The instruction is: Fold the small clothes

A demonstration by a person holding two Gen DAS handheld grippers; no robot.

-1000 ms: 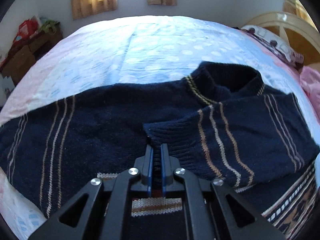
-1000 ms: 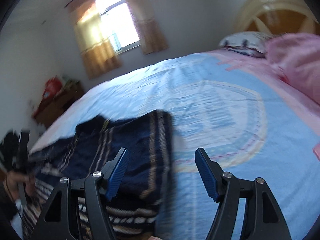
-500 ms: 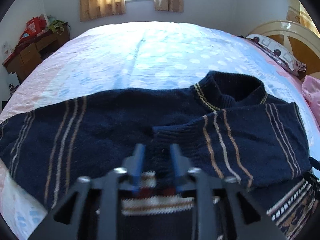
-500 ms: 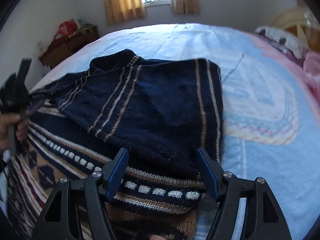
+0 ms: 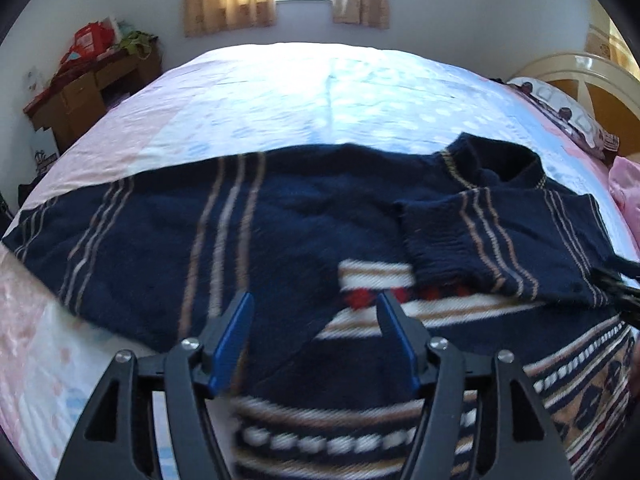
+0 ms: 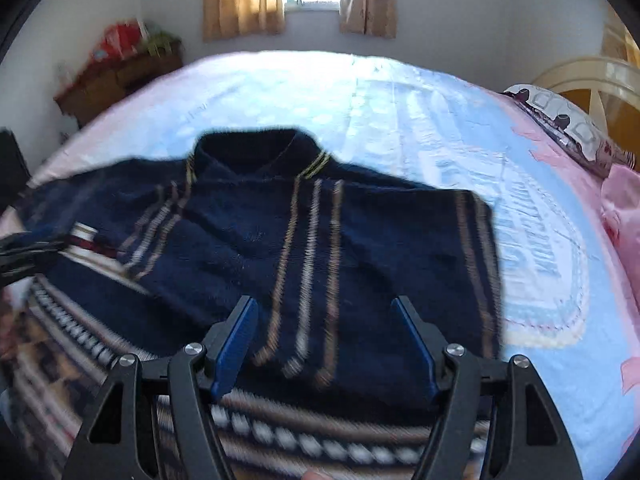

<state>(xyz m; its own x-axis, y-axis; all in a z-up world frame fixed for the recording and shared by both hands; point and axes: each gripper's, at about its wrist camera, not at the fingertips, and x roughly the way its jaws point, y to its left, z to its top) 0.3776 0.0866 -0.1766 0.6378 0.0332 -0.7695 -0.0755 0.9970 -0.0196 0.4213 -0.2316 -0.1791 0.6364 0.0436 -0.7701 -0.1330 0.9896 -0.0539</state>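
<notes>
A small navy knit sweater [image 5: 304,216] with tan stripes and a patterned lower band lies flat on the bed. One sleeve [image 5: 472,236] is folded across the chest near the collar [image 5: 496,160]; the other sleeve stretches out to the left. My left gripper [image 5: 314,312] is open and empty, just above the sweater's chest. In the right wrist view the sweater [image 6: 320,240] fills the middle, with the folded sleeve on top. My right gripper [image 6: 324,316] is open and empty over the folded sleeve.
The bed [image 5: 320,92] has a light blue and pink sheet. A pillow [image 5: 560,116] and a cream headboard [image 5: 592,76] are at the right. A wooden desk with clutter [image 5: 88,84] stands at the left by the wall. A pink blanket [image 6: 624,208] lies at the right edge.
My left gripper let go of the sleeve cuff, opened, and drew back to the left. My right gripper swung round from the bare bed to over the folded sleeve, staying open.
</notes>
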